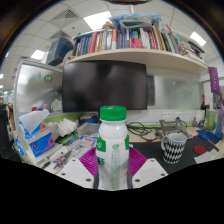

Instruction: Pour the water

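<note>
A white plastic bottle (113,150) with a green cap and green label stands upright between my fingers, held above the desk. My gripper (113,166) is shut on it: both purple pads (90,162) press against its sides at label height. Beyond and to the right of the bottle a black-and-white patterned cup (174,147) sits on the desk. The bottle's base is hidden below the fingers.
A cluttered white desk (150,165) lies ahead, with a blue and white box (38,135) to the left. Behind stand a large dark monitor (104,86) and a shelf of books (125,42) above it.
</note>
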### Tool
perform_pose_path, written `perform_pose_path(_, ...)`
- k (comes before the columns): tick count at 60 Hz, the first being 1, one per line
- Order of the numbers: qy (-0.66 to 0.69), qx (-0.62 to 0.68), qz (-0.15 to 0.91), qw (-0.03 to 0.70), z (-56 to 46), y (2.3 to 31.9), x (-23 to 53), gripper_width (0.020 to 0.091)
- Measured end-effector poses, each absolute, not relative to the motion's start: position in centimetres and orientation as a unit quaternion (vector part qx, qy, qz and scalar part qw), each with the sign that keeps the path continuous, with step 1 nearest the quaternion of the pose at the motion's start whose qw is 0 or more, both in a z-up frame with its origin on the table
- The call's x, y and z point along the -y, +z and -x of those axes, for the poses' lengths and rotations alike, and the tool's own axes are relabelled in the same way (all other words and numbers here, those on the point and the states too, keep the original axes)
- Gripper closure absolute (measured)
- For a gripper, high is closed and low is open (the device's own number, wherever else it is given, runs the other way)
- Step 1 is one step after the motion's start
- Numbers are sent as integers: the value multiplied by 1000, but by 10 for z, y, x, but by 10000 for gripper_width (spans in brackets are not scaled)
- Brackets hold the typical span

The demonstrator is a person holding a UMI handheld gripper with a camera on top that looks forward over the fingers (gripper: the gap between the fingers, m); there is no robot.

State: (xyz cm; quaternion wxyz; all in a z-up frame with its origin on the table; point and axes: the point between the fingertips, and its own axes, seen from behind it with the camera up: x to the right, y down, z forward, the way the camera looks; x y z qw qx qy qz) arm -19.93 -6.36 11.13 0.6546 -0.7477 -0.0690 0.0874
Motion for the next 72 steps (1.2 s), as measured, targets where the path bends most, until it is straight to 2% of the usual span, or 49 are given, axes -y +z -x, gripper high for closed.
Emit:
perform_pose_path(18,67,57,764,639,190,111,54,739)
perform_pose_path(26,106,3,772,627,188,138,37,741)
perform_pose_path(35,201,-123,768,595,174,161,1,740)
perform_pose_path(49,369,-353,696,505,124,173,-38,737)
perform_pose_path(55,420,-435,655,452,105,166,-49,735)
perform_pose_path(72,507,-560,567,328,87,161,-68,728)
